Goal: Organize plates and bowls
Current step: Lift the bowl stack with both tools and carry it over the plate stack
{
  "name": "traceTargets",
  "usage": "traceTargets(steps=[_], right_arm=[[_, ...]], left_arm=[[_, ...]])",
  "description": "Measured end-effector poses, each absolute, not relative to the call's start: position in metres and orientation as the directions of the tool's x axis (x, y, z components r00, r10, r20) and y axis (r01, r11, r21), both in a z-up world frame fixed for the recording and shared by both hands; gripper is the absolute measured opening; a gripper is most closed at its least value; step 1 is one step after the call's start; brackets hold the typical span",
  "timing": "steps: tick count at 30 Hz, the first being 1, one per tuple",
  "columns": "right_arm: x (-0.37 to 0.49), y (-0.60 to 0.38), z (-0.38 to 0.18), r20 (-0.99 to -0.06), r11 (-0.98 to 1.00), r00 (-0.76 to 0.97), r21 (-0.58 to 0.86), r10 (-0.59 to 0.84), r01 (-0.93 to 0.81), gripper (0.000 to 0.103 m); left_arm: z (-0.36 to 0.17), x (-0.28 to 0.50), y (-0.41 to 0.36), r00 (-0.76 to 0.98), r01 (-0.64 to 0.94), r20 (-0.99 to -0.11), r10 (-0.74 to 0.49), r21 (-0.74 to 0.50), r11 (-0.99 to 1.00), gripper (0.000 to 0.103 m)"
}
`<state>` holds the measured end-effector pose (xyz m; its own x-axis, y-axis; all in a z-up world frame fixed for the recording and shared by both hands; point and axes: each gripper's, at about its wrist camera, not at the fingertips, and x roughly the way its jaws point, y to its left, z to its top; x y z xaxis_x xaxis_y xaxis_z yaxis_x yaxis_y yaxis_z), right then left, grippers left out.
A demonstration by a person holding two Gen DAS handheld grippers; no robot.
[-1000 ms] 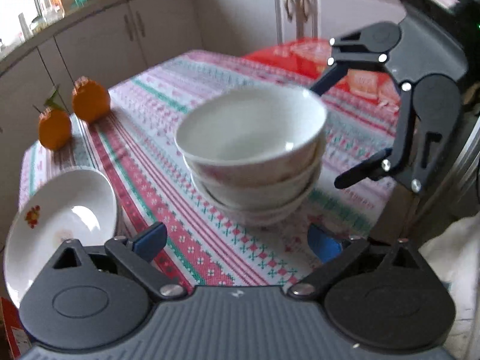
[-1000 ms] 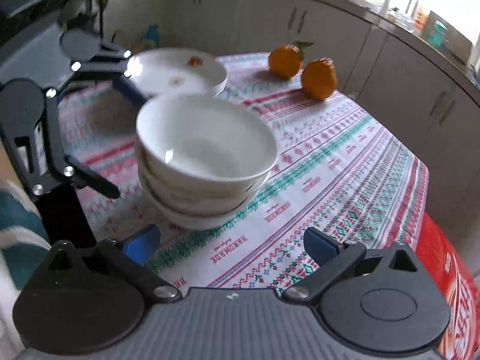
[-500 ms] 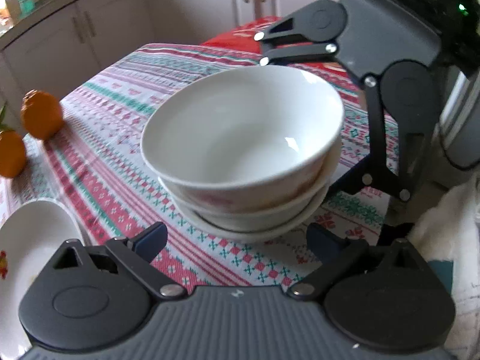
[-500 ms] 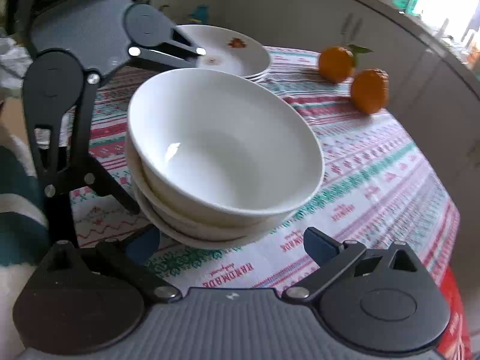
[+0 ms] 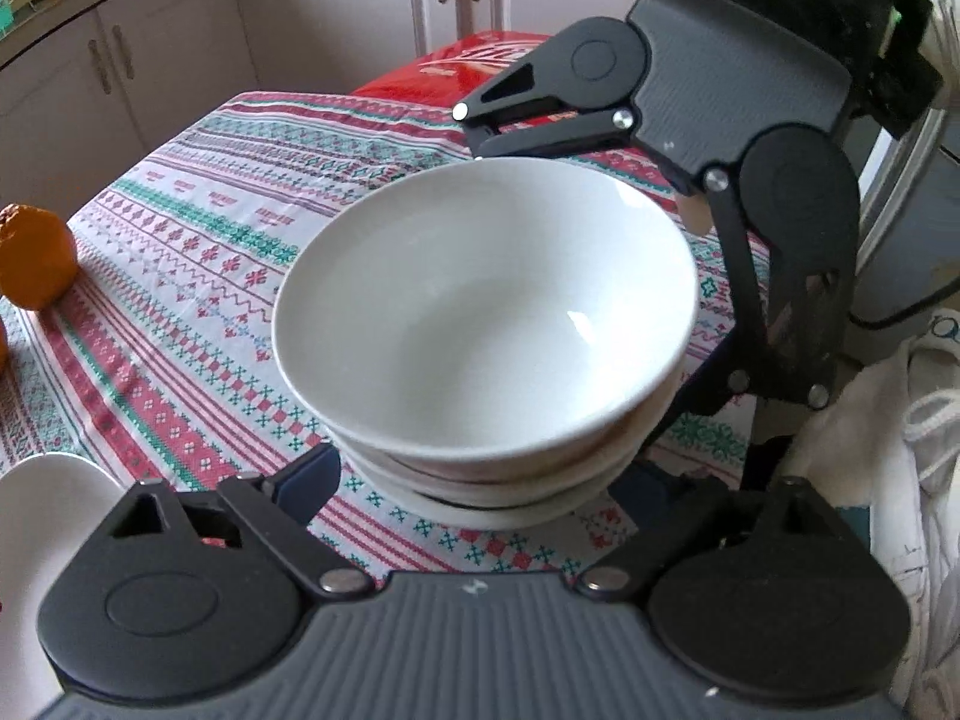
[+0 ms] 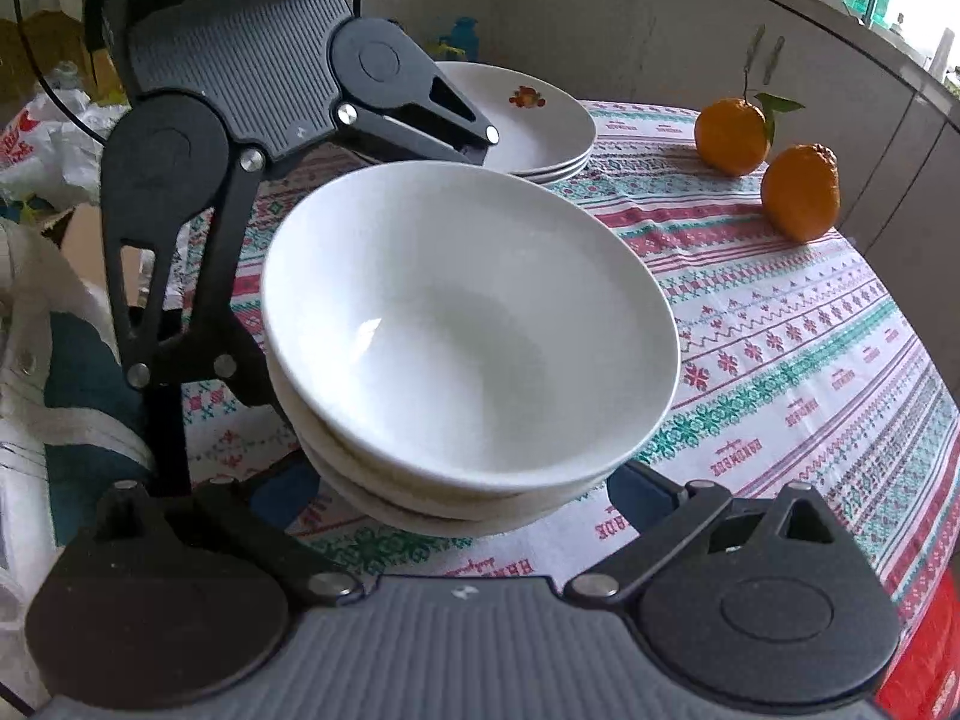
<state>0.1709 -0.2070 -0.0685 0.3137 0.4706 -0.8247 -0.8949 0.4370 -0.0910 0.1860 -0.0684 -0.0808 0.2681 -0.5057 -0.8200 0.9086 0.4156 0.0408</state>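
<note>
Plates (image 6: 540, 120), white, stacked w/ a red flower print on the top one, sit at the far left side of the patterned tablecloth (image 6: 810, 360) in the right wrist view; in the left wrist view only a white rim shows at the lower left edge. Bowl stack (image 5: 486, 324) of white bowls sits mid-table, nested, upright, betw. both grippers. Left gripper (image 5: 474, 480) comes at the stack from one side, jaws closing, blue pads flanking the lowest bowl's base; pads just beside it, contact not clear. Right gripper (image 6: 462, 492) faces it from the opposite side, jaws wide, blue pads either side of the stack's bottom; can't tell if touching. Each gripper's linkage shows behind the bowls in the other's view. Two oranges (image 6: 768, 162), one w/ a leaf, sit at the far right of the cloth, well apart from the bowls. Red box (image 5: 480, 66) lies beyond the table edge, cabinets (image 5: 180, 60) behind.
</note>
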Motion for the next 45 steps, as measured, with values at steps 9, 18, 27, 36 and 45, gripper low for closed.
traceTargets(steps=[9,18,27,36,45], right_arm=[[0.174,-0.204,-0.058,-0.835,0.419,0.297,-0.088,0.464,-0.904,0.100],[0.174,-0.202,-0.062,-0.854,0.399,0.279,-0.092,0.440,-0.912,0.090],[0.178,-0.201,-0.060,-0.860,0.384,0.260,-0.082,0.439,-0.920,0.090],[0.180,-0.200,-0.058,-0.866,0.388,0.250,-0.071,0.434,-0.919,0.090],[0.175,-0.195,-0.037,-0.861,0.377,0.283,-0.117,0.423,-0.919,0.090]], left_arm=[[-0.078,0.187,-0.065,0.245,0.919,-0.812,-0.529,0.020,0.394,0.091],[-0.081,0.196,-0.065,0.183,0.932,-0.817,-0.547,-0.033,0.360,0.088],[-0.079,0.197,-0.067,0.161,0.947,-0.827,-0.538,-0.024,0.321,0.085],[-0.077,0.200,-0.068,0.152,0.950,-0.836,-0.527,-0.023,0.311,0.084],[-0.057,0.193,-0.062,0.196,0.947,-0.811,-0.551,0.011,0.321,0.084]])
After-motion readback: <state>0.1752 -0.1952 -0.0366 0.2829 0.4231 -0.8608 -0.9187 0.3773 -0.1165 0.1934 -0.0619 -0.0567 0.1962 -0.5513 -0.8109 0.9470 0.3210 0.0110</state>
